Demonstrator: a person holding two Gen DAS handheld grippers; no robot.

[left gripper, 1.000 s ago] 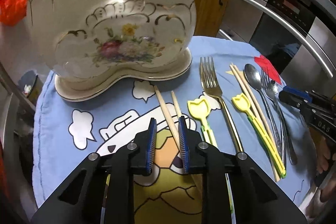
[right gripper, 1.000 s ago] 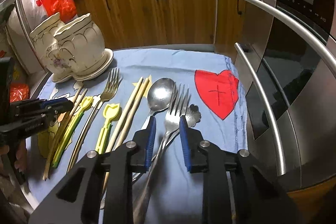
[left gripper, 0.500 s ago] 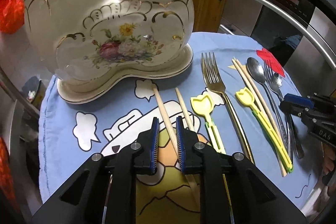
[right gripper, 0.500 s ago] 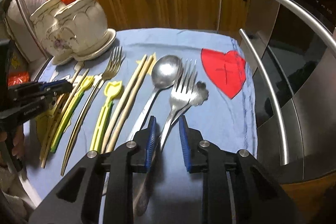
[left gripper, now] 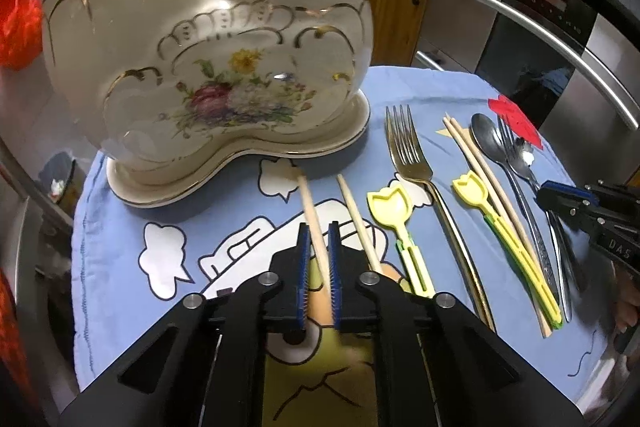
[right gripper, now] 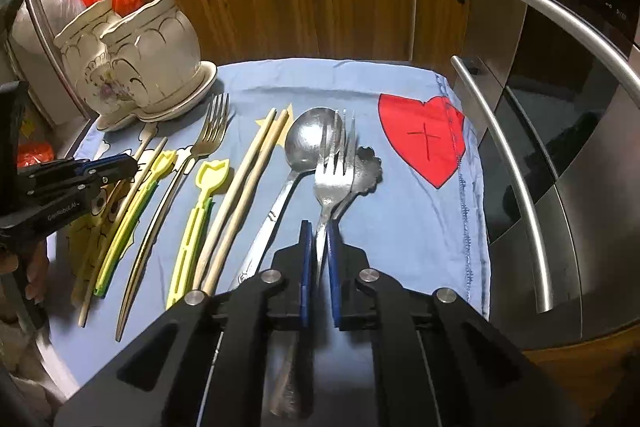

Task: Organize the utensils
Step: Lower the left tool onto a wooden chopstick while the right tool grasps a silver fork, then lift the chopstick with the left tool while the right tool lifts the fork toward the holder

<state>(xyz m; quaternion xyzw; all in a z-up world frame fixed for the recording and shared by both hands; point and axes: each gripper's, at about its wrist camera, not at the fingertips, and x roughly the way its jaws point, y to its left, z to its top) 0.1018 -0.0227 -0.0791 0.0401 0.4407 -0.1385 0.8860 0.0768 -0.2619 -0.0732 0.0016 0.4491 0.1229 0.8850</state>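
Two grippers: both clamped on utensils lying on the blue cloth (left gripper: 224, 227).
Far left: ceramic holder (left gripper: 208, 67) stands on its saucer.
Left gripper (left gripper: 318, 267): pinching one wooden chopstick (left gripper: 310, 211), whose far tip lies near the saucer.
Beside it: second chopstick (left gripper: 354, 211), yellow tongs (left gripper: 394, 219), gold fork (left gripper: 412, 155).
Right gripper (right gripper: 320, 259): pinching the silver fork (right gripper: 334, 167) by its handle.
Neighbours: spoon (right gripper: 308, 143) just left of the fork, red heart (right gripper: 424, 139) on the right.

Left gripper (left gripper: 318, 239) closed on one wooden chopstick (left gripper: 310, 205); its mate (left gripper: 354, 211) lies just beside, near the cloth's (left gripper: 120, 227) ceramic holder (left gripper: 208, 67).
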